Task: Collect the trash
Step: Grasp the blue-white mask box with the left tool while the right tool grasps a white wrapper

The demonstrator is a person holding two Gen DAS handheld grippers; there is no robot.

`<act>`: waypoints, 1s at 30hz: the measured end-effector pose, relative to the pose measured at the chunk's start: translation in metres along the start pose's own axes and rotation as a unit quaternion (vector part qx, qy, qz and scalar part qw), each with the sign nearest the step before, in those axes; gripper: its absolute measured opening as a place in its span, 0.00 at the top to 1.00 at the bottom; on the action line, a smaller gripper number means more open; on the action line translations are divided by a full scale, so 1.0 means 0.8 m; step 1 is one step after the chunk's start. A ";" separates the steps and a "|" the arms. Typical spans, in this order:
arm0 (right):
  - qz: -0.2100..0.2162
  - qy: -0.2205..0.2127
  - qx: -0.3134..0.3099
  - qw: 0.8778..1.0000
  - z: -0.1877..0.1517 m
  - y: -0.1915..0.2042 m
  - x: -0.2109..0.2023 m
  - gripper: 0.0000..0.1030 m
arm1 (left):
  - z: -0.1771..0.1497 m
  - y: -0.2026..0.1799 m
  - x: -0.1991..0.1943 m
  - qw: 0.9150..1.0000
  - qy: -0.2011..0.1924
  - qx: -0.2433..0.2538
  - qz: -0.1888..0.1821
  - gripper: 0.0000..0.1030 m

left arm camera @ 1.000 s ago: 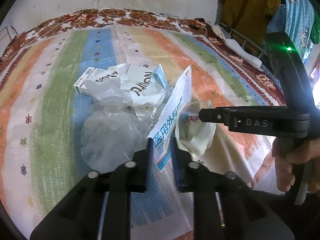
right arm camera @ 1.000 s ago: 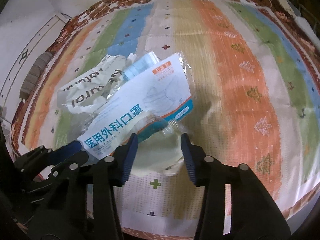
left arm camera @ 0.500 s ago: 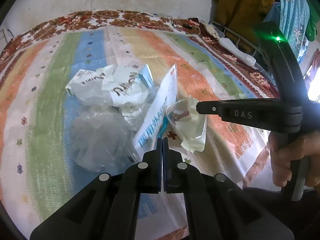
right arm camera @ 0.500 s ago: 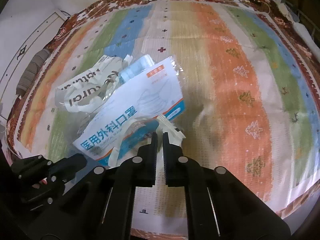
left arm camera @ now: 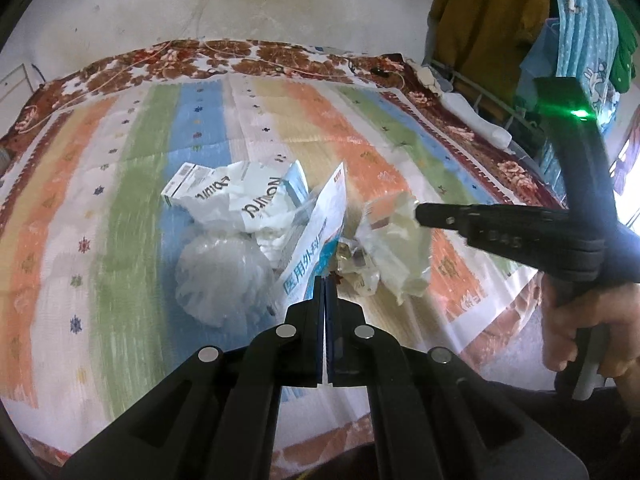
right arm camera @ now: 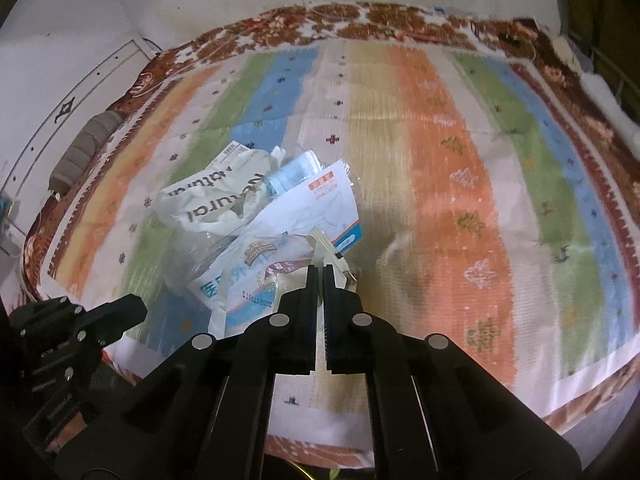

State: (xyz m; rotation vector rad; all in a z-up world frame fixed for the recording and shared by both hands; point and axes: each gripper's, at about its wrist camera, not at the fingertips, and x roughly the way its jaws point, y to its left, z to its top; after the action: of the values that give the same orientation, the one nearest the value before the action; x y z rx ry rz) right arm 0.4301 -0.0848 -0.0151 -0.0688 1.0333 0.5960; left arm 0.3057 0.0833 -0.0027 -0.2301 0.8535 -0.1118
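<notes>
Lifting stage: left gripper [left arm camera: 325,280] jaws clamp the mask packet [left arm camera: 316,240]; right gripper [right arm camera: 319,270] jaws pinch the snack wrapper [right arm camera: 260,268]. Next, carry both to disposal.

both claws, open a second ago, now clamped: left claw [left arm camera: 325,280] on mask packet [left arm camera: 316,240], right claw [right arm camera: 319,270] on snack wrapper [right arm camera: 264,268]

The blanket [right arm camera: 440,168] has long stripes of orange, green, blue, white and pale yellow, with tiny stars and trees on them. Its edge is red-brown with white flowers. The mask packet [left arm camera: 316,248] is white with blue letters. The crumpled bag [right arm camera: 216,204] is white with dark letters. Both grippers [left arm camera: 325,280] [right arm camera: 319,270] are black. Upper right hangs a mustard-yellow cloth [left arm camera: 492,12].
</notes>
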 end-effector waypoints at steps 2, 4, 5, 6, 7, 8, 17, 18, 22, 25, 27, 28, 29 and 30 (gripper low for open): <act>0.004 -0.004 0.004 1.000 -0.004 -0.003 -0.010 0.98 | -0.003 0.002 0.000 1.000 0.002 0.000 0.006 1.00; 0.012 -0.004 0.003 1.000 -0.007 -0.003 -0.014 0.98 | -0.005 0.006 0.006 1.000 0.010 0.002 0.017 0.99; 0.014 -0.005 0.000 1.000 -0.008 -0.001 -0.015 0.98 | -0.006 0.007 0.007 1.000 0.011 0.005 0.020 0.93; 0.012 -0.004 -0.005 1.000 -0.007 0.001 -0.015 0.98 | -0.006 0.008 0.010 1.000 0.012 0.009 0.022 0.90; 0.012 -0.005 -0.009 1.000 -0.007 0.003 -0.015 0.98 | -0.006 0.010 0.013 1.000 0.012 0.011 0.025 0.83; 0.011 -0.007 -0.010 1.000 -0.006 0.004 -0.014 0.98 | -0.006 0.012 0.015 1.000 0.011 0.012 0.027 0.76; 0.008 0.005 -0.020 1.000 0.001 0.004 0.004 0.98 | -0.007 0.028 0.048 0.999 0.024 0.009 0.032 0.48; 0.005 0.007 -0.021 1.000 0.001 0.002 0.006 0.98 | -0.008 0.029 0.051 0.999 0.026 0.010 0.030 0.47; 0.001 0.011 -0.022 1.000 0.001 -0.003 0.011 0.98 | -0.009 0.027 0.066 0.999 0.034 0.017 0.028 0.44; 0.002 0.013 -0.021 1.000 0.001 -0.006 0.014 0.98 | -0.010 0.025 0.075 0.999 0.040 0.016 0.021 0.44; 0.002 0.015 -0.022 1.000 0.001 -0.006 0.015 0.98 | -0.011 0.023 0.081 0.999 0.044 0.017 0.023 0.44; 0.002 0.015 -0.023 1.000 0.000 -0.006 0.016 0.98 | -0.012 0.022 0.085 0.999 0.046 0.016 0.022 0.44; 0.002 0.016 -0.022 1.000 0.001 -0.005 0.016 0.98 | -0.012 0.022 0.088 0.999 0.048 0.015 0.022 0.44; 0.002 0.017 -0.022 1.000 0.000 -0.005 0.017 0.98 | -0.012 0.021 0.092 0.998 0.050 0.012 0.023 0.45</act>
State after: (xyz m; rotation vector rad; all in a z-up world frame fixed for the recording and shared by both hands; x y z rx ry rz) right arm 0.4372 -0.0822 -0.0268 -0.1165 1.0542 0.6235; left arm 0.3469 0.0845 -0.0668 -0.1828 0.9553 -0.0917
